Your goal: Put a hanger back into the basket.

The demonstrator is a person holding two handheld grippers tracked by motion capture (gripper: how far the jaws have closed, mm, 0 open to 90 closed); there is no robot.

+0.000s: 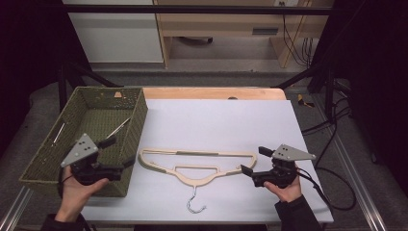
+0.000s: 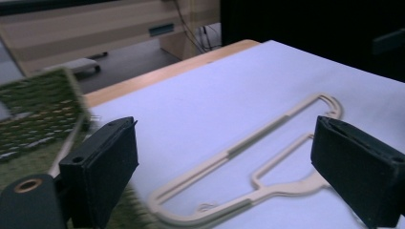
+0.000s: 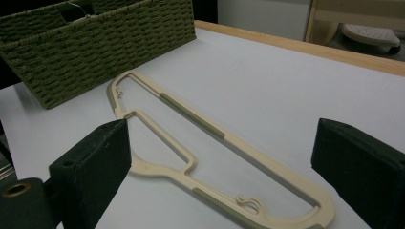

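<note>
A cream plastic hanger (image 1: pixel 197 161) with a metal hook (image 1: pixel 195 202) lies flat on the white table (image 1: pixel 216 120). To its left stands a green woven basket (image 1: pixel 139 118). My left gripper (image 1: pixel 119 152) hovers over the basket's right wall, open, with nothing between its fingers. In the left gripper view that gripper (image 2: pixel 227 129) faces the hanger (image 2: pixel 258 137), with the basket (image 2: pixel 38 109) at the left. My right gripper (image 1: pixel 255 160) sits just right of the hanger's right end, also open and empty. The right gripper view looks past that gripper (image 3: pixel 224 126) along the hanger (image 3: pixel 191 112) toward the basket (image 3: pixel 105 47).
Thin light rods (image 1: pixel 118 127) lie inside the basket. A wooden strip (image 1: pixel 211 93) borders the table's far edge. Cables (image 1: pixel 332 125) hang off the right side, and wooden furniture (image 1: pixel 231 24) stands behind the table.
</note>
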